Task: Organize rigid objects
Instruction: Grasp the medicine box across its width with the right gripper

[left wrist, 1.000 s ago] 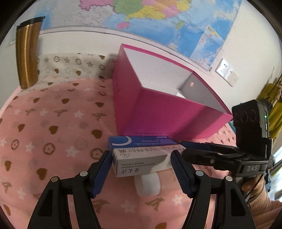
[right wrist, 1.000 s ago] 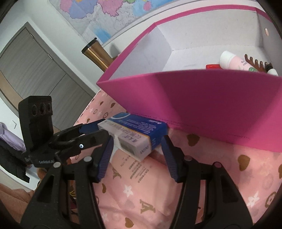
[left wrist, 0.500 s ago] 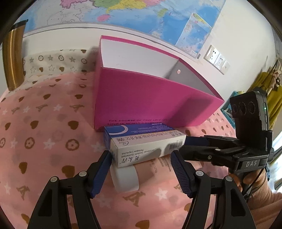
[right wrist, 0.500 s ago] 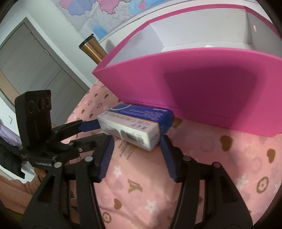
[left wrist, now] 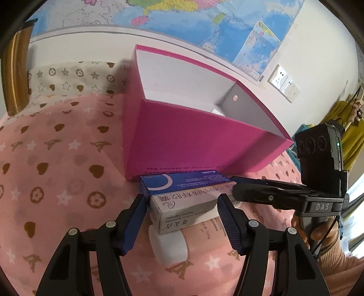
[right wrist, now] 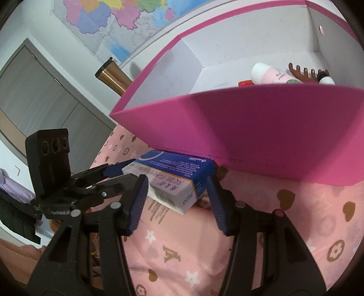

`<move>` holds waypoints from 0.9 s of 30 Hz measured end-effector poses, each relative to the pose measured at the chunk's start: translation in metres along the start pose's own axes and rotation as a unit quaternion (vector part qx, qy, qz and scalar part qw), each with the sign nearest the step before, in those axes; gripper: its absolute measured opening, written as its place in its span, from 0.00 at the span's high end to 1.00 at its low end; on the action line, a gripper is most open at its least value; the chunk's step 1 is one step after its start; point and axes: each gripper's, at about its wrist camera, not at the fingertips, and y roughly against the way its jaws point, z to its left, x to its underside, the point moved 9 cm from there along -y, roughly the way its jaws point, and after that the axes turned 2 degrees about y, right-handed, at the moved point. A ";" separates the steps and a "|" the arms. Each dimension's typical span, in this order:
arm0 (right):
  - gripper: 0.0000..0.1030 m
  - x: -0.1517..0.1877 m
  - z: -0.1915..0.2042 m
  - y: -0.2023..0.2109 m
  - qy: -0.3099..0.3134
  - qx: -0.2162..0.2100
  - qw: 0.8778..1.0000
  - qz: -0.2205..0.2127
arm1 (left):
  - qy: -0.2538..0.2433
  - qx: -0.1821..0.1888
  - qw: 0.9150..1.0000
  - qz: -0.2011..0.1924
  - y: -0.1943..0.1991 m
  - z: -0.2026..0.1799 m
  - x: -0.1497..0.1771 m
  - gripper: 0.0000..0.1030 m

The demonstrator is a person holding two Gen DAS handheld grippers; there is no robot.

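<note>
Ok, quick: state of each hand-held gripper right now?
Left hand-held gripper: jaws just closing around the medicine box; grip cannot be told.
Right hand-held gripper: same box, jaws just closing; grip cannot be told.

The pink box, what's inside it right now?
Inside the pink box lie a white and pink tube, a brown comb and something red. The front wall hides the rest of the floor.

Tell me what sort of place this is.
Probably a room in a home: a pink patterned cloth covers the surface, a large wall map hangs behind, and closet-style doors stand nearby.
</note>
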 end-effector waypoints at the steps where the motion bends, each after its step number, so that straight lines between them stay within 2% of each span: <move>1: 0.52 0.000 0.001 -0.002 -0.001 -0.002 1.000 0.002 | -0.001 -0.003 1.000 0.000 -0.001 0.000 0.000 0.38; 11: 0.52 -0.002 0.009 0.000 0.021 0.011 1.000 -0.010 | -0.003 -0.005 1.000 -0.009 0.009 -0.009 0.002 0.38; 27: 0.52 0.002 0.041 0.033 0.077 0.033 0.995 -0.048 | -0.027 -0.002 0.999 -0.040 0.040 -0.037 0.006 0.38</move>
